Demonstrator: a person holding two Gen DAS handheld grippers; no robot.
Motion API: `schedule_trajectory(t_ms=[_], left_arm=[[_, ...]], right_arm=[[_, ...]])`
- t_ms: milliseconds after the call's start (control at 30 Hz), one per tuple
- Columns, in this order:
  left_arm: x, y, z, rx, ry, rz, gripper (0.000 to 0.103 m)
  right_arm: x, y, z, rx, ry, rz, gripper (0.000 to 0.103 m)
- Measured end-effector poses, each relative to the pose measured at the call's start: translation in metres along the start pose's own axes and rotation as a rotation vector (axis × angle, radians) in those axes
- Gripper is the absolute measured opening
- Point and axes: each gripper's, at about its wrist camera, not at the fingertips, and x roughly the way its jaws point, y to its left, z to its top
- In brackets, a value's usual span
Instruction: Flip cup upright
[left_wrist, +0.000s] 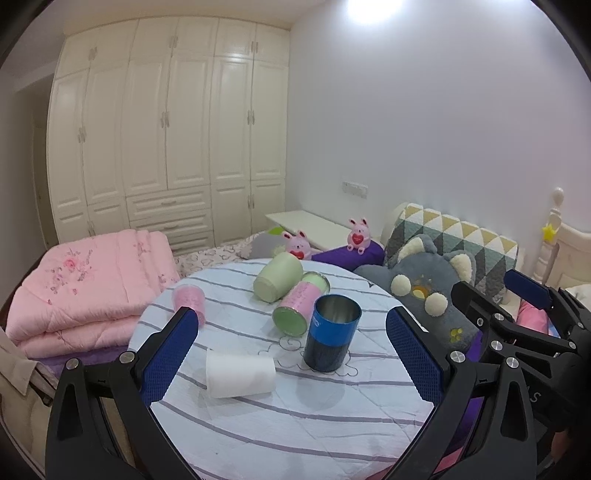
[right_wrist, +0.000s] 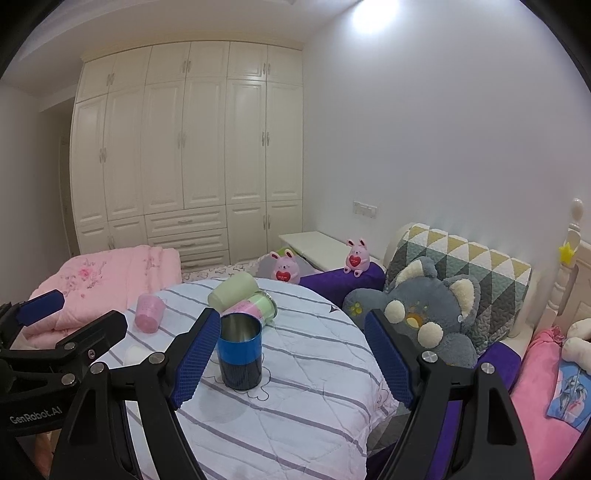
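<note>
A blue metal cup (left_wrist: 331, 333) stands upright, mouth up, on the round striped table (left_wrist: 288, 417); it also shows in the right wrist view (right_wrist: 240, 355). A white cup (left_wrist: 241, 373) lies on its side in front of it. A green cup (left_wrist: 277, 277) and a pink-and-green cup (left_wrist: 299, 304) lie on their sides behind it. A pink cup (left_wrist: 189, 299) sits mouth down at the left. My left gripper (left_wrist: 291, 363) is open and empty, above the table's near part. My right gripper (right_wrist: 291, 360) is open and empty, just right of the blue cup.
A folded pink quilt (left_wrist: 85, 284) lies left of the table. A grey plush toy (left_wrist: 432, 284) and patterned cushion (left_wrist: 458, 236) sit to the right. Two pink bunny toys (left_wrist: 358, 236) sit behind. White wardrobes (left_wrist: 166, 129) fill the back wall.
</note>
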Motion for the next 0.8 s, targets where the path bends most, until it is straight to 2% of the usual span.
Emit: schedule_trajectory(t_ms=[133,800], left_arm=[[-0.002,-0.003,0.0,0.024,-0.028,0.009,0.103],[0.009,-0.007,0.002,0.037,-0.039,-0.013,0.103]], right_arm=[[0.001,0.0,-0.002,0.003,-0.007,-0.001,0.081],[0.003,-0.007,-0.005,0.017,-0.026,-0.035,0.081]])
